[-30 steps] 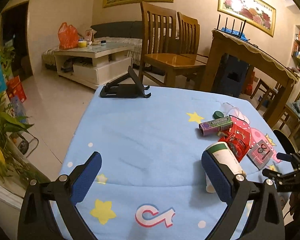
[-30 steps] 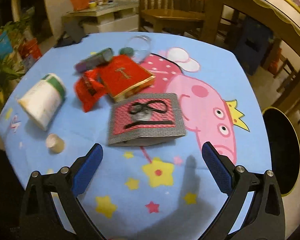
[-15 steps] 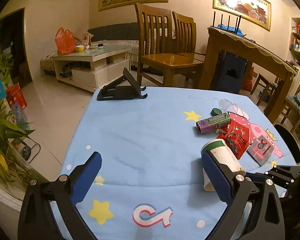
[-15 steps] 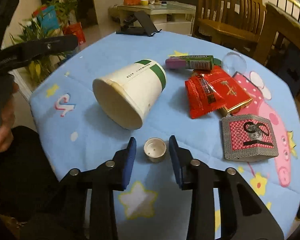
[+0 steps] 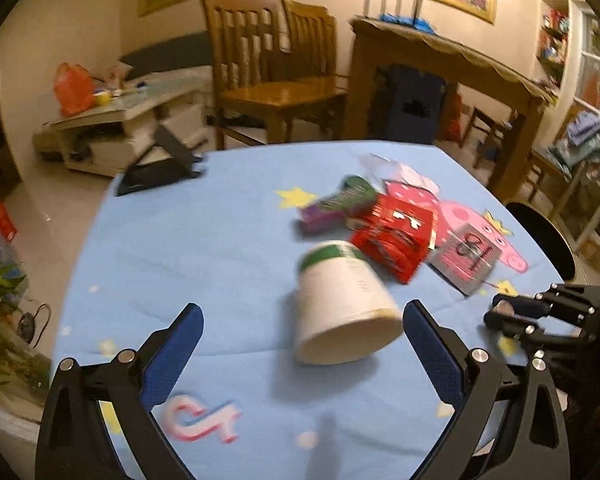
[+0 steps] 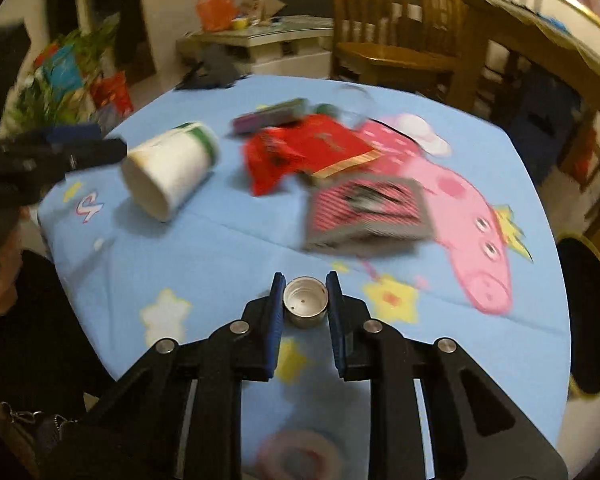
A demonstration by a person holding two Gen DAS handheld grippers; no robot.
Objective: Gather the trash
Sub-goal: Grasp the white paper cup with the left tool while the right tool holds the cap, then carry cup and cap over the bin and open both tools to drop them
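A small silver bottle cap (image 6: 305, 301) sits between the blue pads of my right gripper (image 6: 305, 280), which is shut on it just above the blue tablecloth (image 6: 204, 248). A white paper cup (image 5: 340, 304) with a green band lies on its side, its mouth facing me, between the wide-apart fingers of my open left gripper (image 5: 303, 310). The pads do not touch the cup. The same cup (image 6: 168, 168) shows in the right wrist view, with the left gripper (image 6: 80, 150) beside it. The right gripper (image 5: 500, 314) appears at the right edge of the left wrist view.
Behind the cup lie red snack wrappers (image 5: 396, 232), a purple gum pack (image 5: 332, 204) and a grey card with a red pattern (image 5: 466, 256). A black phone stand (image 5: 156, 164) stands at the far left. A black bin (image 6: 588, 316) stands off the table's right side.
My right gripper closed from wide open onto the bottle cap and carried it rightwards. My left gripper moved in on the paper cup, which now lies between its fingers.
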